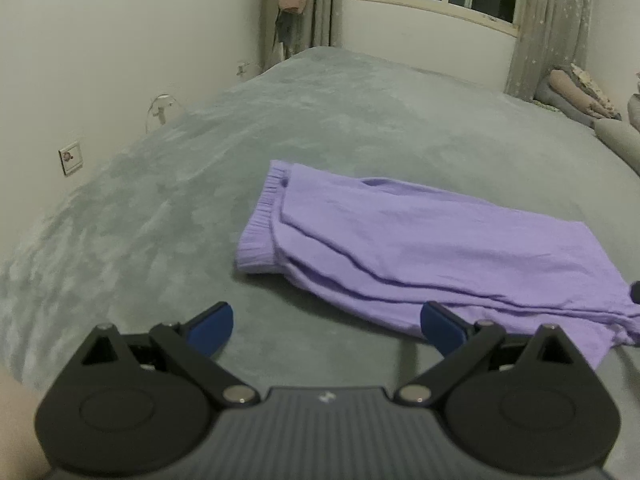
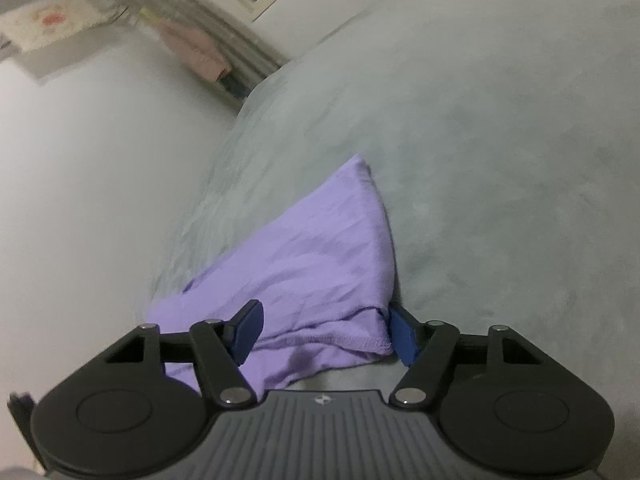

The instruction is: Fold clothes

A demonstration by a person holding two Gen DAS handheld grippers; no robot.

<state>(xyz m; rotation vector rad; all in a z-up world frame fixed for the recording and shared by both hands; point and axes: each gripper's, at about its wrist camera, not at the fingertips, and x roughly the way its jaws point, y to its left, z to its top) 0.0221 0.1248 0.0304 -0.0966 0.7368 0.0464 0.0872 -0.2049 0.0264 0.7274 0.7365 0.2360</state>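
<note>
Garment (image 1: pixel 420 248), purple, folded flat on grey bedspread (image 1: pixel 160 216). Hemmed corner lies between my right gripper (image 2: pixel 326 330) pads, spread, not pinching. My left gripper (image 1: pixel 326 326) released wide, empty, hovering at near edge.

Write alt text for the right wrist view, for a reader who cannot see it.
The right tool sits with its blue fingers apart on either side of the hemmed corner of a lilac garment, and it is unclear whether they press the fabric. The garment lies on a grey-green bed cover. A pale wall and a curtain show blurred behind.
</note>
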